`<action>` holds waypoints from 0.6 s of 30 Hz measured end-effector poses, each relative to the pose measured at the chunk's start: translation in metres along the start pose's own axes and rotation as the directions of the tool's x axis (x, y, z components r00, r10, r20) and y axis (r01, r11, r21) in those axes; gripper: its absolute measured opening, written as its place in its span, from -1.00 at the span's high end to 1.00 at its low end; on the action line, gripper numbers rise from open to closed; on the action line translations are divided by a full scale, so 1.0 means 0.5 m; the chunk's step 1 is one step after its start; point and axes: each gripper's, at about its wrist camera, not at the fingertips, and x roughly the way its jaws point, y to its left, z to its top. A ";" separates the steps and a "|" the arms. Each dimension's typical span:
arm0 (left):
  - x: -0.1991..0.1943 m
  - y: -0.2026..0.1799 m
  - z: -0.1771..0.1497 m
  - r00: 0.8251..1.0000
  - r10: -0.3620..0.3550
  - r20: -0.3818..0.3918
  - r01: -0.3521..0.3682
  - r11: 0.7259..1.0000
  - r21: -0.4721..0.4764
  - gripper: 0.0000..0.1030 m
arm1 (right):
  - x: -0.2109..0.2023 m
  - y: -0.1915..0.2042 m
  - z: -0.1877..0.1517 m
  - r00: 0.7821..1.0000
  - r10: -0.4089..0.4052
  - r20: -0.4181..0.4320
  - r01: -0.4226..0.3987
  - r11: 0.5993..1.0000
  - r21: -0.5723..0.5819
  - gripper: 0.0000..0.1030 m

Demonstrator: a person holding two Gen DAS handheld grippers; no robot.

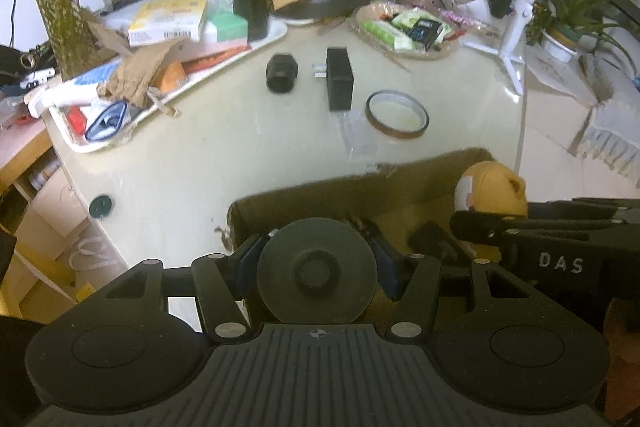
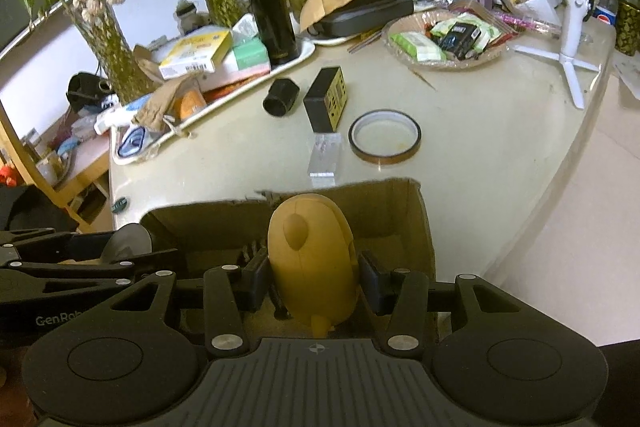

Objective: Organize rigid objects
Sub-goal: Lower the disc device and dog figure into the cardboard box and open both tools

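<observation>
Now a hard round disc [image 1: 316, 269] is held in the left gripper [image 1: 316, 263] by its edges, and a smooth yellow mouse [image 2: 314, 267] is pinched at its sides by the right gripper [image 2: 314, 277], both half-open over the box [image 2: 420, 227].

Both handheld tools are showing matte black plastic bodies with ribbed grey centre plates, each bearing a small crosshair mark. The left gripper [image 1: 316, 263] and right gripper [image 2: 314, 277] are showing round recessed discs at either side, silver screw heads on angled linkage arms, and dark blue pads [image 1: 386, 261] on the jaws. White lettering is showing on each tool's side.
</observation>
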 end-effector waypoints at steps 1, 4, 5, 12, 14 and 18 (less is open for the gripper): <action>0.003 0.002 -0.002 1.000 -0.001 -0.009 0.001 1.000 -0.002 -0.10 | 0.002 -0.001 -0.001 1.000 -0.002 -0.006 0.002 1.000 -0.001 0.03; 0.011 0.007 -0.005 1.000 -0.009 -0.026 0.009 1.000 -0.007 -0.10 | 0.006 -0.006 -0.004 1.000 -0.008 -0.016 0.008 1.000 0.002 0.03; 0.011 0.008 -0.005 1.000 -0.012 -0.027 0.012 1.000 -0.008 -0.10 | 0.007 -0.008 -0.004 1.000 -0.010 -0.019 0.010 1.000 0.003 0.03; 0.022 0.013 -0.002 0.999 -0.008 -0.048 0.007 1.000 -0.018 -0.11 | 0.004 -0.022 0.002 1.000 0.002 -0.003 -0.001 0.999 0.049 -0.45; 0.020 0.013 -0.001 0.999 0.002 -0.034 -0.002 1.000 -0.010 -0.13 | -0.003 -0.026 0.004 1.000 -0.003 0.021 0.001 0.998 0.055 -0.85; 0.012 0.011 0.001 1.000 -0.007 -0.010 0.007 1.000 -0.005 -0.31 | -0.005 -0.025 0.006 0.999 0.019 0.032 -0.021 0.998 0.052 -0.96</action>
